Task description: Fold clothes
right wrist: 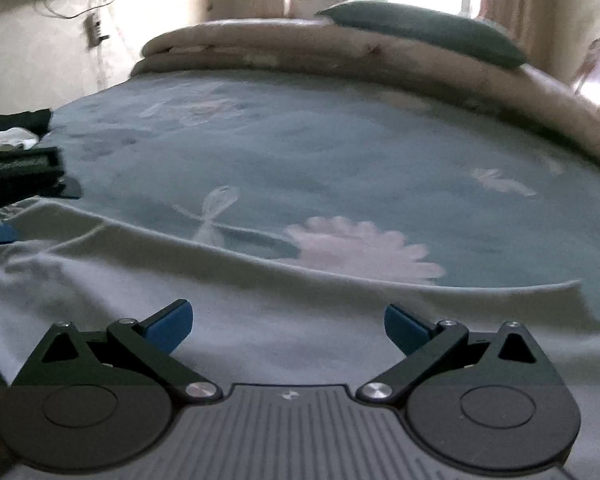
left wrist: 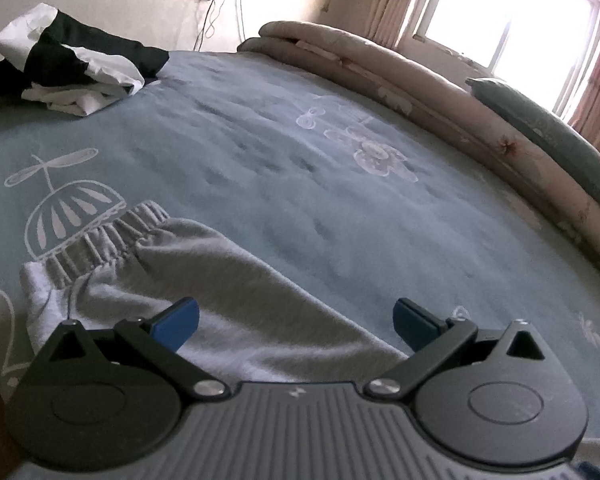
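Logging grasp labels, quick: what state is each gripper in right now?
Left gripper: open, holding nothing, above the grey pants.
Right gripper: open, holding nothing, above the same pants.

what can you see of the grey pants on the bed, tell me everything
The grey pants look like soft jersey sweatpants, light heather grey. A gathered elastic waistband lies at the far left end, and one edge there is turned up, showing a paler inside. They lie spread mostly flat on the blue patterned bedspread, with shallow wrinkles. The left gripper and right gripper are both open over the cloth, gripping nothing.
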Demonstrator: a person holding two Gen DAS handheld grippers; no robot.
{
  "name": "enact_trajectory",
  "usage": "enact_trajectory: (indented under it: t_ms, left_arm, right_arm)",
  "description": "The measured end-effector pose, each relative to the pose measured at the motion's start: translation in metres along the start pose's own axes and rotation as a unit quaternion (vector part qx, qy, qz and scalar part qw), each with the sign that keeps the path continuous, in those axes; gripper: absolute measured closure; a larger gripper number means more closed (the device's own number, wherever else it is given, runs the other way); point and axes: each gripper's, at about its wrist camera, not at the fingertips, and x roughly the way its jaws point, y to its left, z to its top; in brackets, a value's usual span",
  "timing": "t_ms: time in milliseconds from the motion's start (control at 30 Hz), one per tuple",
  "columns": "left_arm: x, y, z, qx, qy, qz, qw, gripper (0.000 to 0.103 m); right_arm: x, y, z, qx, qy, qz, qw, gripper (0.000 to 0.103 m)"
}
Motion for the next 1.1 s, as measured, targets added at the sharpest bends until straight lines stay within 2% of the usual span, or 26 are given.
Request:
enact_trajectory:
  t_ms: [100, 133, 267, 333, 467, 500, 533, 633, 700, 767, 1000, 1100]
  left_arm:
    - [0.001, -0.007, 0.000, 0.012, -0.004, 0.002, 0.9999, 0.001]
    - [0.002, -0.009, 0.001, 0.015, -0.004, 0.003, 0.9999, 0.001]
    - [0.005, -0.010, 0.001, 0.018, -0.005, 0.005, 0.9998, 0.001]
    - [0.006, -0.010, 0.002, 0.018, -0.006, 0.006, 0.9998, 0.001]
    - [0.008, -0.011, 0.003, 0.015, -0.003, 0.006, 0.9999, 0.001]
    - [0.009, -0.011, 0.003, 0.016, -0.002, 0.005, 0.9999, 0.001]
    - [0.009, -0.011, 0.003, 0.017, -0.001, 0.006, 0.9998, 0.001]
    - [0.010, -0.011, 0.004, 0.018, 0.000, 0.005, 0.9998, 0.001]
    - [0.010, -0.010, 0.004, 0.016, -0.001, 0.005, 0.9999, 0.001]
    - [0.010, -0.011, 0.004, 0.015, 0.000, 0.004, 0.9999, 0.001]
    - [0.013, -0.019, 0.000, 0.030, 0.006, -0.001, 0.9995, 0.001]
    - [0.014, -0.022, -0.001, 0.034, 0.008, -0.004, 0.9994, 0.001]
  right_arm:
    - [0.020, 0.016, -0.004, -0.025, 0.022, 0.016, 0.999, 0.000]
    - [0.029, 0.021, -0.008, -0.036, 0.038, 0.009, 0.999, 0.000]
    - [0.028, 0.014, -0.008, -0.025, 0.032, 0.015, 0.999, 0.000]
    - [0.023, 0.013, -0.001, -0.012, 0.015, 0.021, 1.000, 0.000]
    - [0.030, 0.021, 0.004, -0.001, 0.027, 0.063, 0.998, 0.000]
    - [0.037, 0.027, 0.001, -0.014, 0.037, 0.059, 0.997, 0.000]
    - [0.040, 0.035, -0.004, -0.037, 0.033, 0.044, 0.998, 0.000]
    - [0.035, 0.041, -0.005, -0.058, 0.019, 0.036, 0.998, 0.000]
    - [0.030, 0.033, 0.001, -0.045, 0.018, 0.039, 0.998, 0.000]
    - [0.023, 0.021, 0.006, -0.030, -0.003, 0.025, 0.999, 0.000]
    - [0.053, -0.007, 0.008, 0.008, 0.031, -0.003, 0.999, 0.000]
    - [0.042, -0.012, 0.012, 0.001, 0.030, 0.012, 0.999, 0.000]
